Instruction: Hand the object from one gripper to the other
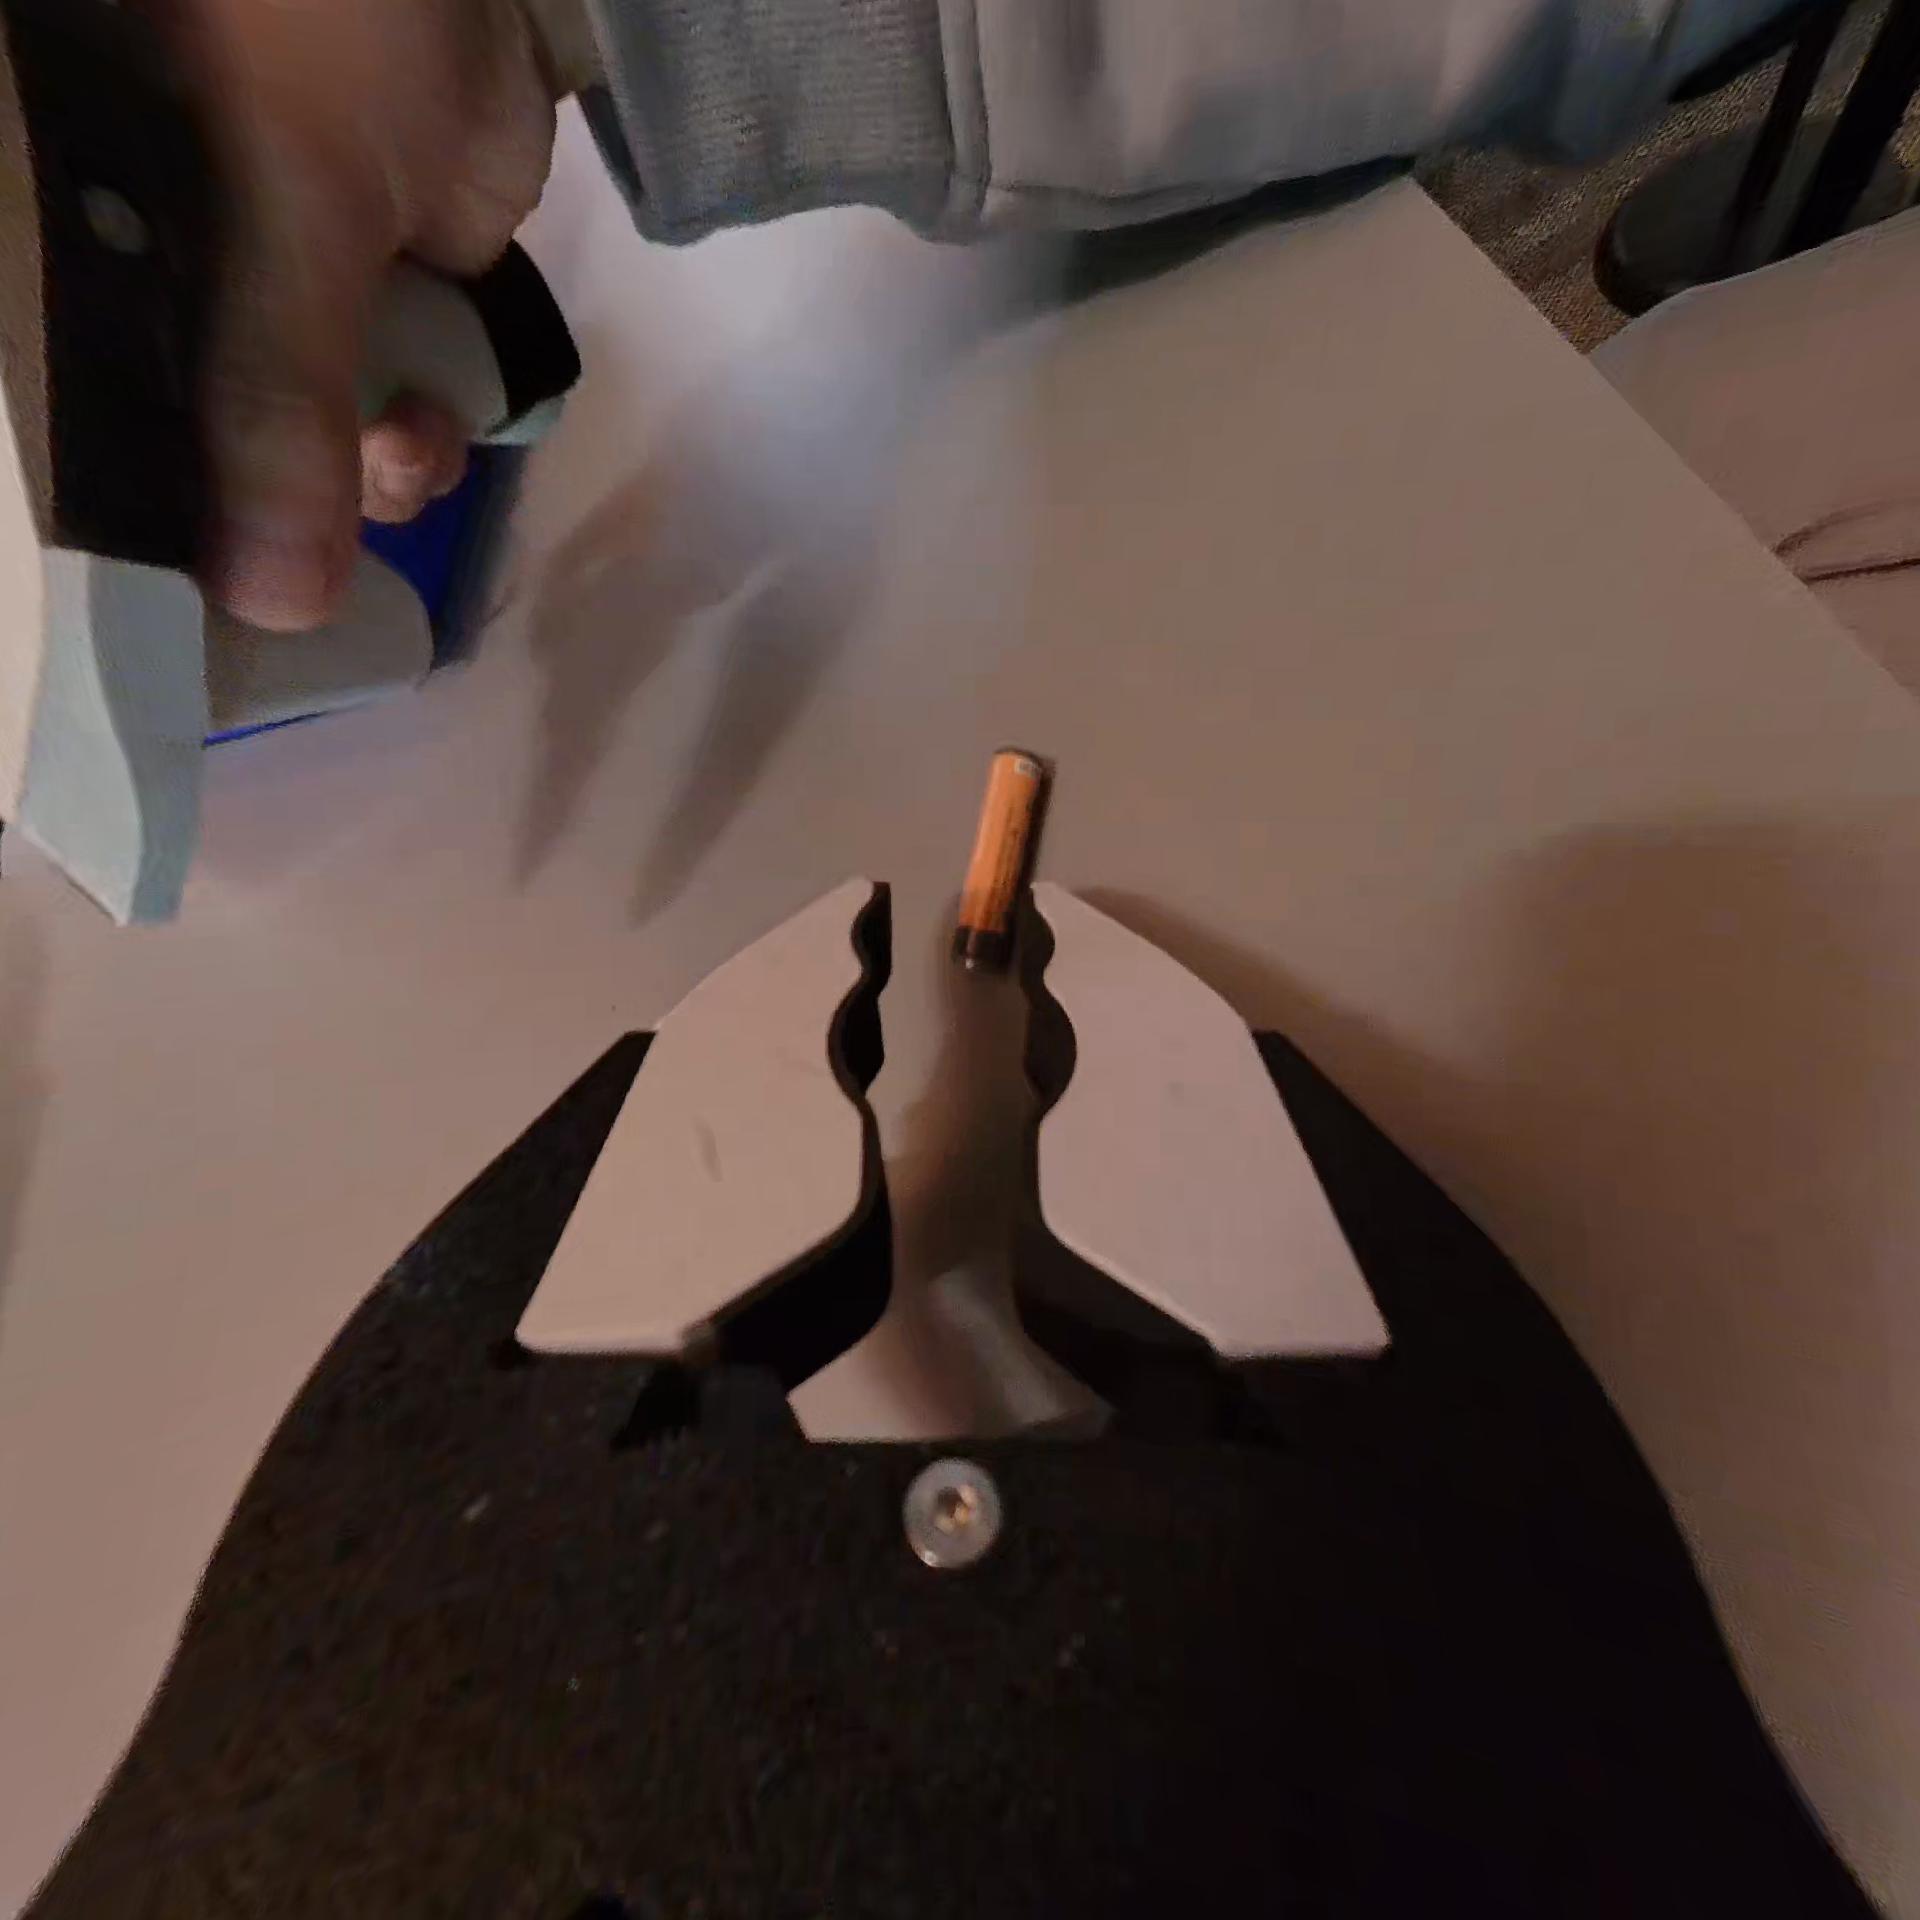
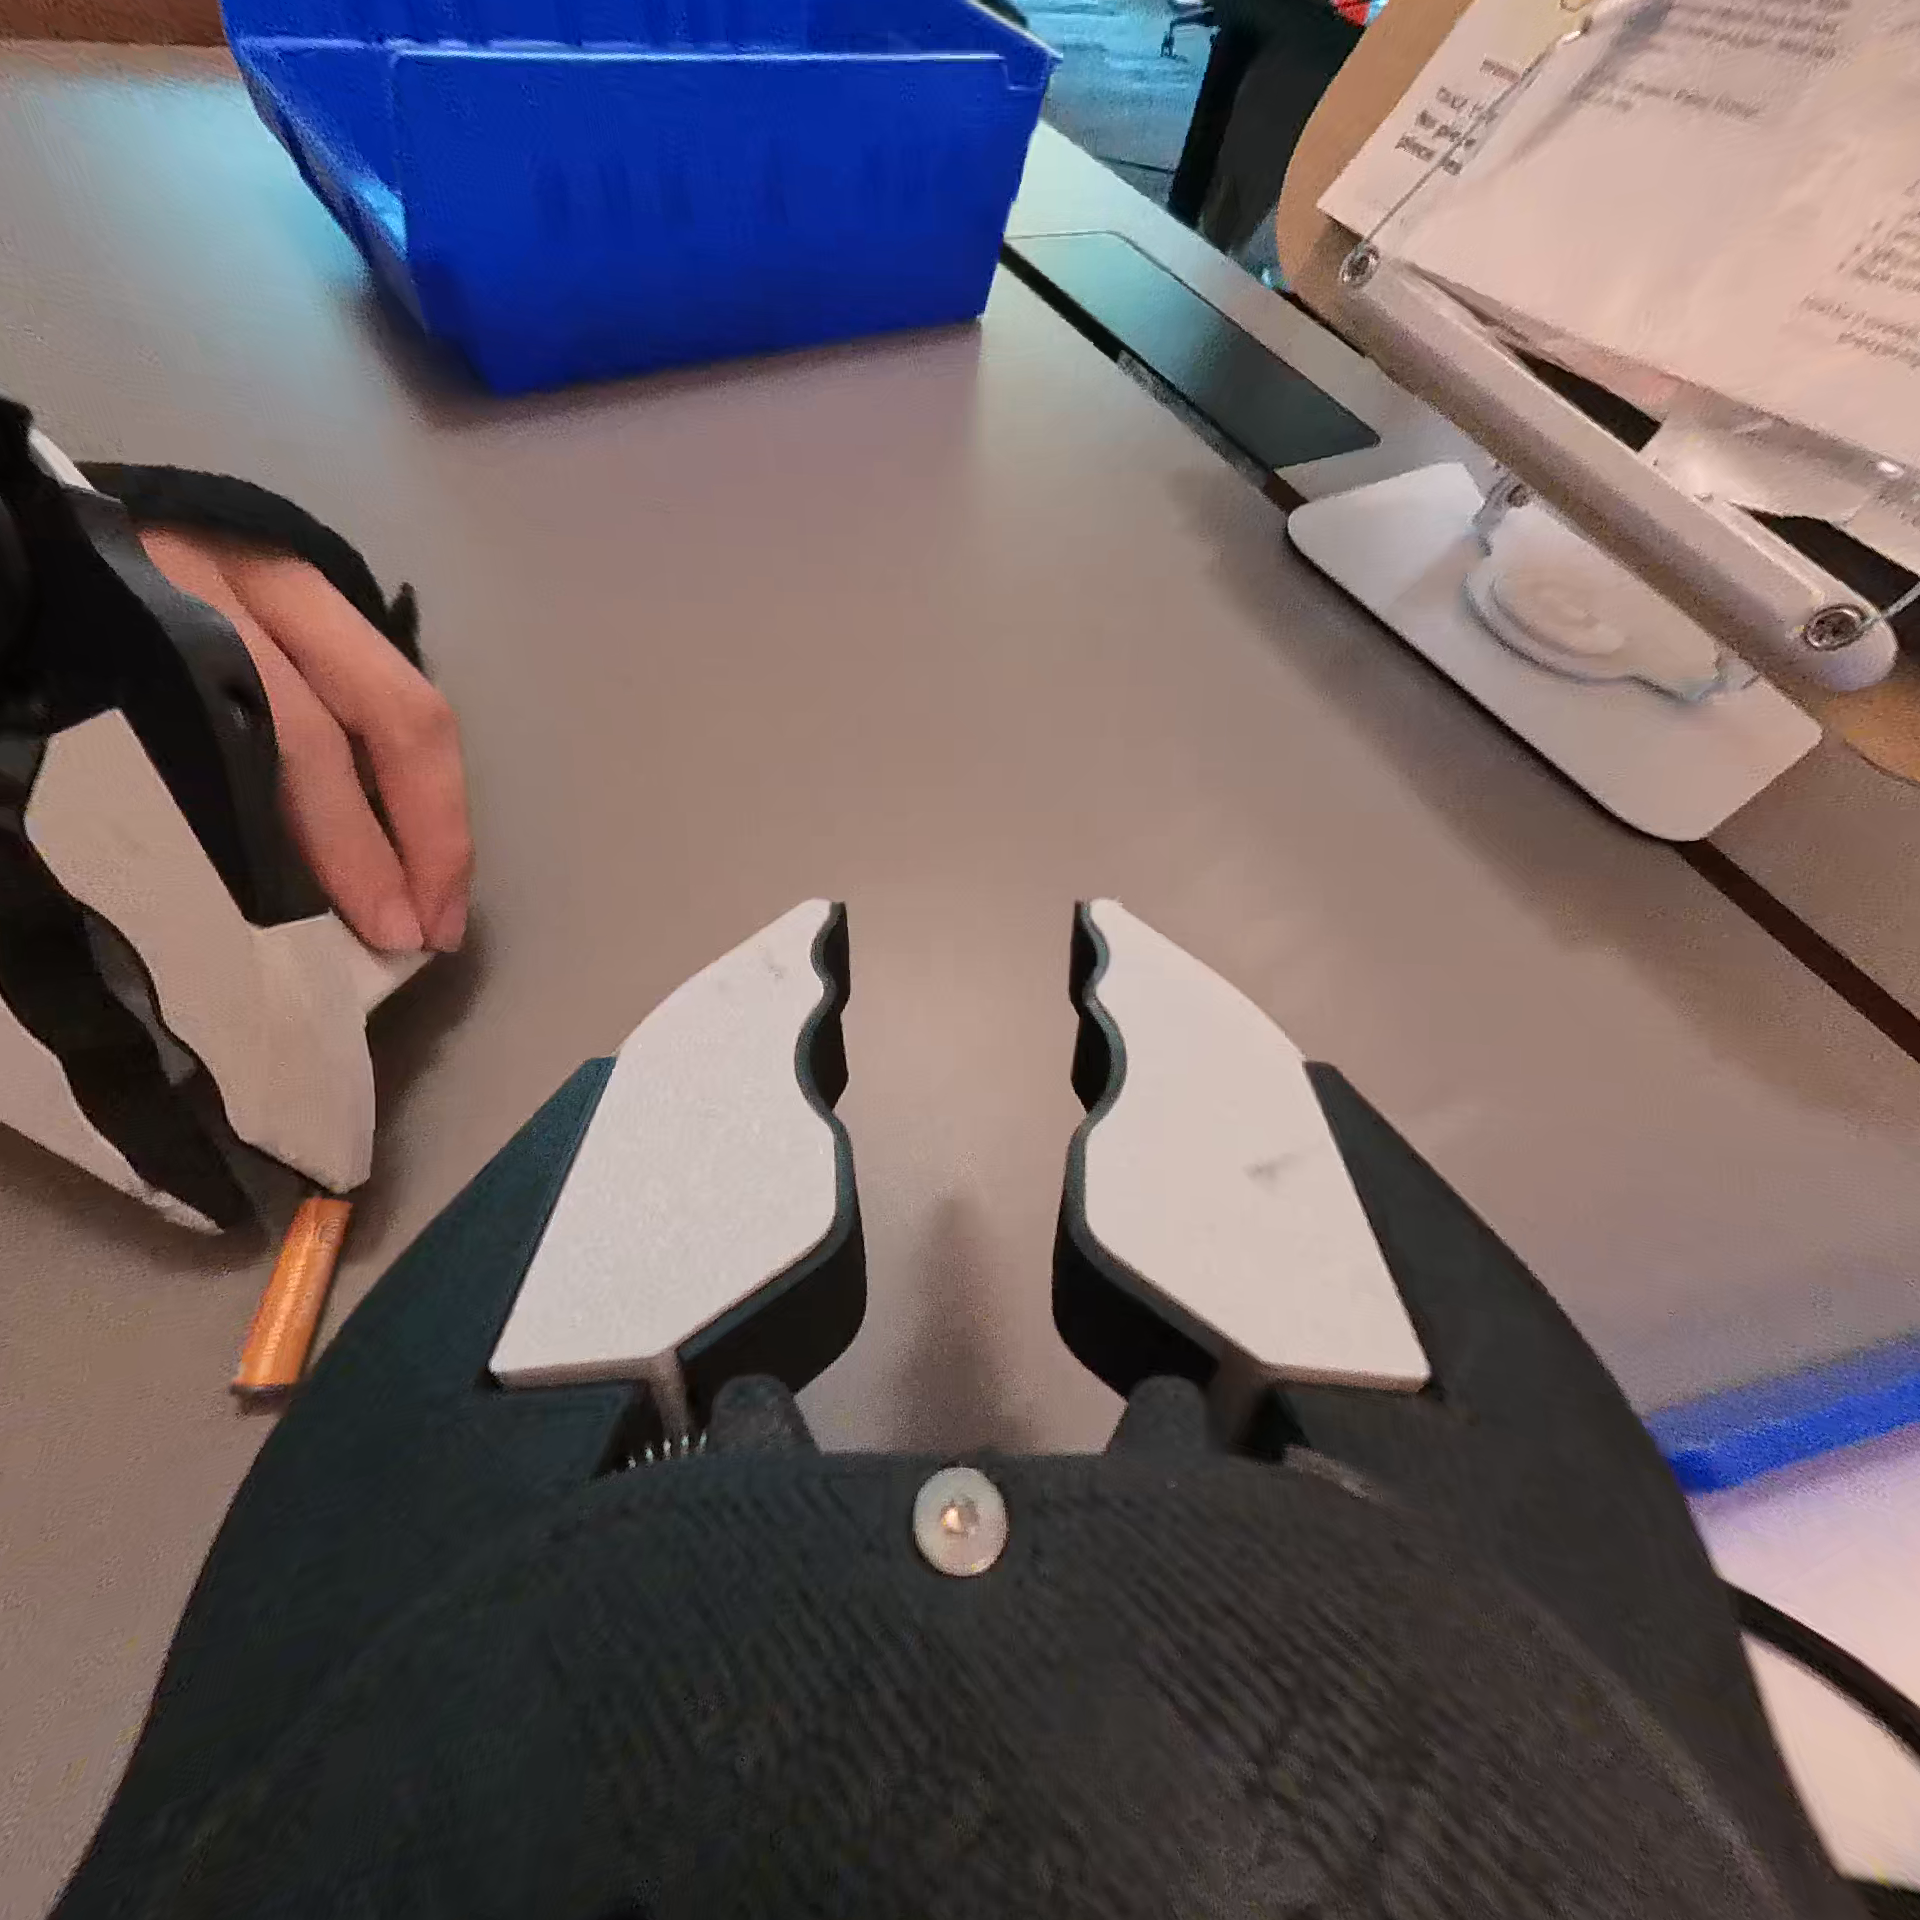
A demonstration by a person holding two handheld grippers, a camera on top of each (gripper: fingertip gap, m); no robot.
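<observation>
A small orange battery (image 1: 997, 857) with a black end lies flat on the grey table (image 1: 1299, 623). My left gripper (image 1: 961, 899) is open, its tips on either side of the battery's near end, not closed on it. In the right wrist view the battery (image 2: 294, 1294) lies at the lower left, just beside the left gripper's tips (image 2: 281, 1174). My right gripper (image 2: 958, 920) is open and empty over bare table, to the right of the battery. In the left wrist view the right gripper (image 1: 114, 727) shows blurred at the far left, held by a hand.
A blue plastic bin (image 2: 665, 177) stands at the back of the table. A white stand holding papers (image 2: 1558, 644) sits at the right, beside a dark flat panel (image 2: 1195, 343). A person's torso (image 1: 935, 104) is across the table's far edge.
</observation>
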